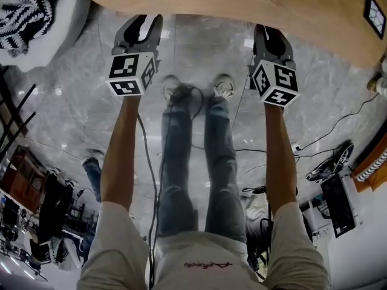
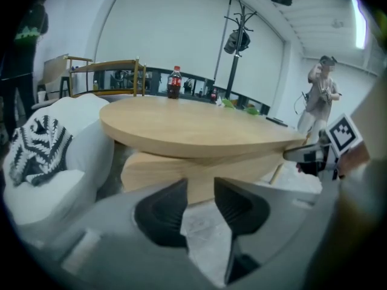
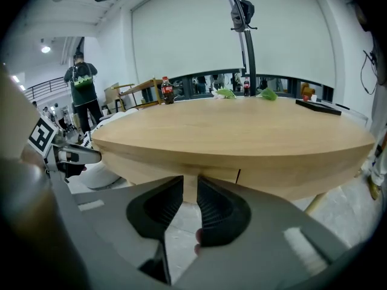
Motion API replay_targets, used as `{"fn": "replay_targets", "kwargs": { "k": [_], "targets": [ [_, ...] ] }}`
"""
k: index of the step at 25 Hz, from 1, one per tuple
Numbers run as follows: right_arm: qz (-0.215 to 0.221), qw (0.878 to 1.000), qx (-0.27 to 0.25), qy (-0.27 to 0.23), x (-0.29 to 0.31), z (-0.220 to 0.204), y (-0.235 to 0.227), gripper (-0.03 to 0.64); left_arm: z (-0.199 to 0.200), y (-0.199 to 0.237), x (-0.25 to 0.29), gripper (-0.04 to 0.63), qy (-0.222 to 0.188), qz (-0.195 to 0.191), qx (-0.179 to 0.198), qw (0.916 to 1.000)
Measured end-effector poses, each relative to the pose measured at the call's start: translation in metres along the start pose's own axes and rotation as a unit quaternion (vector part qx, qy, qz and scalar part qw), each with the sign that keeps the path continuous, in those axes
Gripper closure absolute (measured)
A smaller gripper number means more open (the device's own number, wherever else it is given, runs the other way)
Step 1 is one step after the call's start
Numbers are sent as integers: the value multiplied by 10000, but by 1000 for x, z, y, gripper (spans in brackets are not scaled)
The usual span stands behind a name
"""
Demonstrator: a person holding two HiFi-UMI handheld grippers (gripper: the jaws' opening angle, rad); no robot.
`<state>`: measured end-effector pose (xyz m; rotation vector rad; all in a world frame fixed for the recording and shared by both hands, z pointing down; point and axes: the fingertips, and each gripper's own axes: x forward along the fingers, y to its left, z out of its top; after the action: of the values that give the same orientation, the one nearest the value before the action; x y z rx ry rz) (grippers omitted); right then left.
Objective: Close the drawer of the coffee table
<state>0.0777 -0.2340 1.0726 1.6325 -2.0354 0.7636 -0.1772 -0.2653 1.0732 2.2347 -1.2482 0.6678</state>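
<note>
Drawer front of pale wood [image 2: 160, 168] sits under the light oval wooden coffee table [image 1: 242, 8] at twelve o'clock; left gripper [image 1: 140, 29] and right gripper [image 1: 271, 38], both parted and empty, should push it squarely, together.

Left arm [image 1: 120, 156], right arm [image 1: 280, 156] extended forward, parallel. Left gripper [image 1: 143, 23], right gripper [image 1: 272, 34] pointed downward, jaws parted, empty.

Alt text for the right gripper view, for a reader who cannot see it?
The right gripper, its dark jaws slightly apart and empty, points at the side of a round wooden coffee table. A cola bottle stands at the table's far edge; the left gripper shows at left.
</note>
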Motion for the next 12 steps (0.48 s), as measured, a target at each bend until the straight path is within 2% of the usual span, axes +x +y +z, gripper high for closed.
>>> {"fn": "replay_targets", "kwargs": {
  "k": [6,12],
  "targets": [
    [63,10000,-63,-28,-7,3,9,540,2,-2,-8,458,-60,-83,72,9999],
    [145,9997,-211,-37,-30,1,27,612,-3,-16,-35,550,-81,-96,163,9998]
  ]
}}
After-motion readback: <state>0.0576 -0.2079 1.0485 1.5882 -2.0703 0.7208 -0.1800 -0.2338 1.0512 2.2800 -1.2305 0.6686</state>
